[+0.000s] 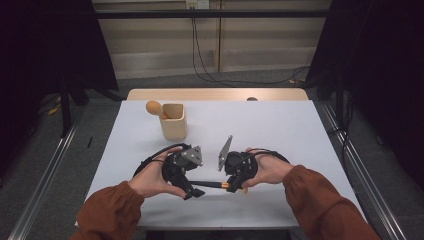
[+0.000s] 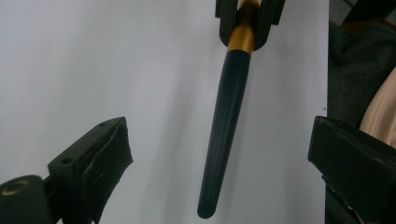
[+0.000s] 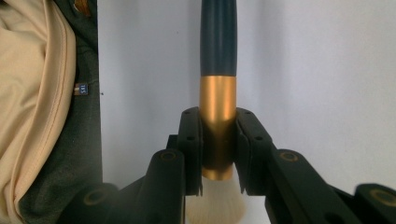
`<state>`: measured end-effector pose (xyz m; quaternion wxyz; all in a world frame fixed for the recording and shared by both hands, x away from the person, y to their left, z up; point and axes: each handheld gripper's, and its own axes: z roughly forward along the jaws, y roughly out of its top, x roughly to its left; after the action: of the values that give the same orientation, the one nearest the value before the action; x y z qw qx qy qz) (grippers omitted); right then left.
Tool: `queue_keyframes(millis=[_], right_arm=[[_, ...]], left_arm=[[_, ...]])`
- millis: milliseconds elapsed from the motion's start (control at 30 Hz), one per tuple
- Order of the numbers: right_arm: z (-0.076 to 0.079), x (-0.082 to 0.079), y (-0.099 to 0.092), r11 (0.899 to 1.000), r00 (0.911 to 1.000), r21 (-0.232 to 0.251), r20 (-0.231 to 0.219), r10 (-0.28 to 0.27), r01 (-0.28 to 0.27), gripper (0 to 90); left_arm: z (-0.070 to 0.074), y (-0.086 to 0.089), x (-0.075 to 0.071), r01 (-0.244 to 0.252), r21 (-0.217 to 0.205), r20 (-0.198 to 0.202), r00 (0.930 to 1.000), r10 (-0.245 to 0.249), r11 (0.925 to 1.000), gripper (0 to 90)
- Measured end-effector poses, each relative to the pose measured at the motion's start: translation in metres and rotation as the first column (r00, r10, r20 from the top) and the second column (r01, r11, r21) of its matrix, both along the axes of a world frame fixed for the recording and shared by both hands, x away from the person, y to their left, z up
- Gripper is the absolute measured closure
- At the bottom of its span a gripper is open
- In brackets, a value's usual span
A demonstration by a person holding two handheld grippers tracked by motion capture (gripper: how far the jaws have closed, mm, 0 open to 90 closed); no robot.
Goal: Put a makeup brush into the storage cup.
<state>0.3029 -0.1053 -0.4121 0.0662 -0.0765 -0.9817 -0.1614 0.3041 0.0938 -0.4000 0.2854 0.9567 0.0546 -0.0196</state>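
Black-handled, with a gold ferrule, the makeup brush (image 1: 212,184) lies level between our two grippers in the high view, the left gripper (image 1: 196,192) at its handle end and the right gripper (image 1: 234,187) at its ferrule. In the left gripper view our jaws stand spread, the handle (image 2: 224,126) between them untouched. In the right gripper view our jaws pinch the ferrule (image 3: 217,126), pale bristles (image 3: 215,205) below them.

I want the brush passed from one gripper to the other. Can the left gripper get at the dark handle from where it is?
Probably yes. The left gripper is open, its jaws standing either side of the brush handle with nothing between. The right gripper clamps only the gold ferrule, leaving the handle free.
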Motion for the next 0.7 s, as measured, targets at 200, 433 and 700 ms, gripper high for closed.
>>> queue_keyframes(millis=[200,433,700], right_arm=[[0.001,-0.001,0.001,1.0,0.9999,-0.004,-0.008,-0.007,0.007,74.3],[0.002,0.0,0.003,1.0,1.0,0.01,0.001,0.002,-0.002,74.3],[0.0,0.0,0.006,1.0,0.9999,0.019,0.008,0.009,-0.009,74.3]], left_arm=[[-0.003,-0.002,0.003,-0.016,-0.023,-0.032,0.9994,0.015,0.9996,10.6],[-0.008,-0.007,0.004,0.015,-0.016,-0.038,0.9991,-0.016,0.9998,21.5],[-0.013,-0.01,0.007,0.017,-0.042,-0.06,0.998,-0.02,0.999,34.1]])
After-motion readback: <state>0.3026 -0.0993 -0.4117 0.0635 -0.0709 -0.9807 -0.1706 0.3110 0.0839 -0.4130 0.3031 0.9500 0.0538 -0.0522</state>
